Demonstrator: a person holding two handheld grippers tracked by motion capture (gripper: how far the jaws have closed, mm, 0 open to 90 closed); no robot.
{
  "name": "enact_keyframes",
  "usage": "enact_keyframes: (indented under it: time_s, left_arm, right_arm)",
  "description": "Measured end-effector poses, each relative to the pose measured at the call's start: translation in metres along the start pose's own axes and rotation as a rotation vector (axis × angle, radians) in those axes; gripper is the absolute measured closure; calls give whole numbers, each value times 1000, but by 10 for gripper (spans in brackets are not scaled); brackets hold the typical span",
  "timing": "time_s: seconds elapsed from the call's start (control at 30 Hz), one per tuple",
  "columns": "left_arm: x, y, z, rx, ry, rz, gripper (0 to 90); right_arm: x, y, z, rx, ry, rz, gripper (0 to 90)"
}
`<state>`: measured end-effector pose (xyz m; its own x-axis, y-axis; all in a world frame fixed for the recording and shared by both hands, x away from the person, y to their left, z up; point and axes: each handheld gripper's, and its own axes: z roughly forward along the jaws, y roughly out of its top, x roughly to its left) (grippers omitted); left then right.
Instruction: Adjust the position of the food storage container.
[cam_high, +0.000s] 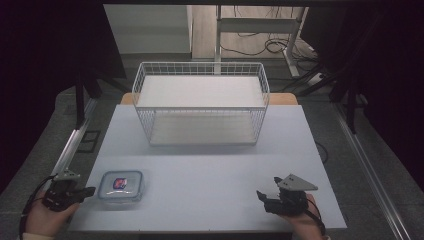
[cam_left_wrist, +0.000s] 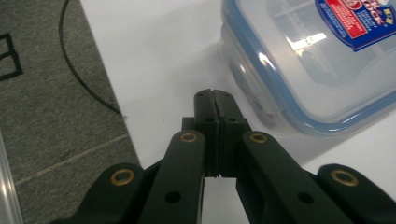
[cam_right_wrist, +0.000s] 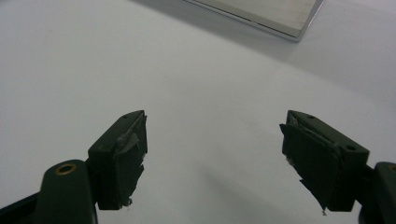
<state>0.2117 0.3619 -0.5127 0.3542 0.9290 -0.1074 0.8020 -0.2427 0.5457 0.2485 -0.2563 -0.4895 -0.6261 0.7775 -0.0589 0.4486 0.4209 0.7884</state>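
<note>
Your left gripper (cam_left_wrist: 214, 100) has its jaws pressed together on nothing, just beside the lidded plastic container (cam_high: 120, 185) sitting well in front of the wire basket (cam_high: 201, 102); open them before grabbing its edge. Right gripper (cam_right_wrist: 212, 154) gapes wide, empty.

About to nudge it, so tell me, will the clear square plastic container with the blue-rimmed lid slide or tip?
The clear square plastic container looks low and flat, so tipping seems unlikely. It appears empty, so probably light. On the smooth white table it would likely slide.

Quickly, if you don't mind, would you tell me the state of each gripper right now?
Left gripper: closed, holding nothing, beside the lidded container.
Right gripper: open, empty, above the table.
</note>
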Motion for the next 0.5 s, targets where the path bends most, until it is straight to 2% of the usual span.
enact_keyframes:
  time_s: [0.37,0.47,0.5]
  left_arm:
    - [-11,6,12,20,-37,21,894]
    - [-17,9,17,21,-56,29,894]
    - [-21,12,21,18,-73,31,895]
  right_arm:
    - [0,0,0,0,-2,1,223]
    - [0,0,0,2,1,-1,223]
    - [0,0,0,2,1,-1,223]
